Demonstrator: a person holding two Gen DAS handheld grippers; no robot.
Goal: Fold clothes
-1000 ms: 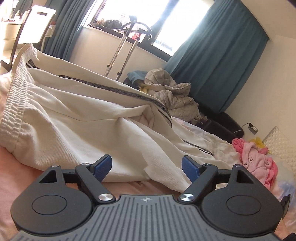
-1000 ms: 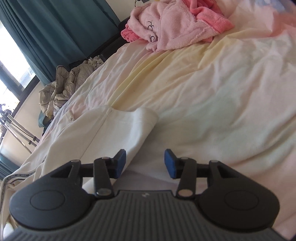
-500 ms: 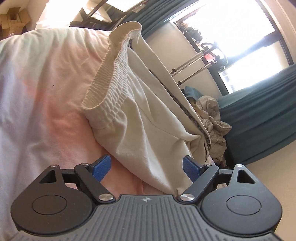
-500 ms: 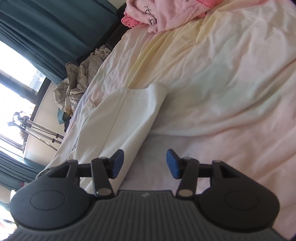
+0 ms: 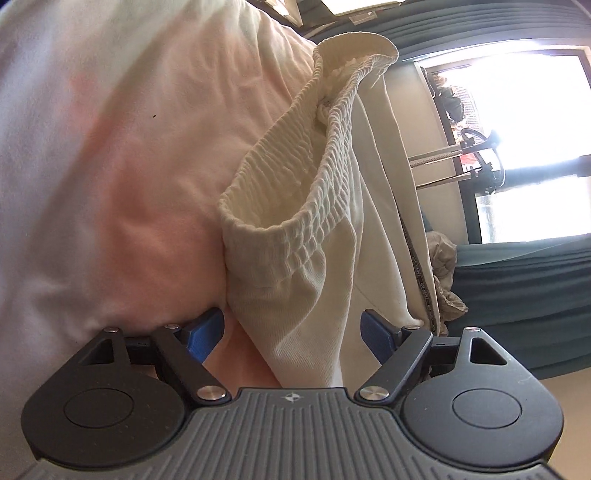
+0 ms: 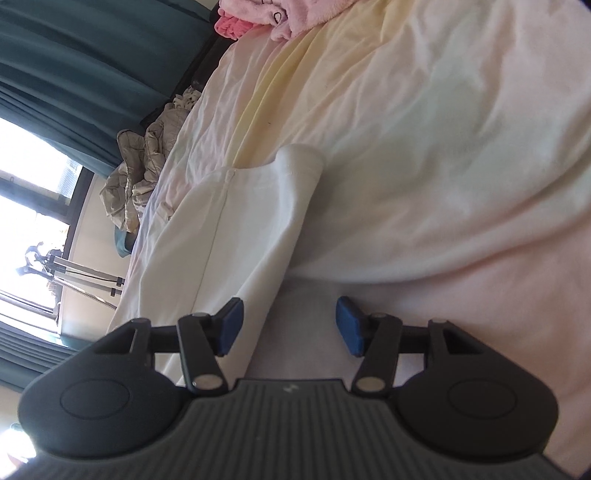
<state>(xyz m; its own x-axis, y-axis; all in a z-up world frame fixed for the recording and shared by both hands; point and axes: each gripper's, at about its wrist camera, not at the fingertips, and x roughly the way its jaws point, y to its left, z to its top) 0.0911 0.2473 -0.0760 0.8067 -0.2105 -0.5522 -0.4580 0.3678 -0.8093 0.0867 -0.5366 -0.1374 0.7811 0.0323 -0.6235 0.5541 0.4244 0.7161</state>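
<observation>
Cream trousers [image 5: 310, 266] with a ribbed elastic waistband [image 5: 332, 155] and a dark side stripe lie on the pale pink bed sheet [image 5: 110, 166]. My left gripper [image 5: 291, 332] is open, and the corner of the waist end lies between its blue pads without being pinched. In the right wrist view the trouser leg [image 6: 236, 229] runs away to its hem [image 6: 299, 155]. My right gripper [image 6: 288, 325] is open; its left pad sits at the leg's near edge, with bare sheet [image 6: 443, 166] between the fingers.
A pink fluffy garment [image 6: 280, 14] lies at the bed's far end. A crumpled beige jacket [image 6: 147, 166] sits beside the bed below teal curtains [image 6: 74, 66]. A bright window [image 5: 524, 147] and a metal stand [image 6: 81, 277] are beyond.
Both cameras have rolled strongly sideways. The left gripper has swung toward the waistband end and closed in on the waist corner. The right gripper has come nearer the trouser leg's edge. Both stayed open.
</observation>
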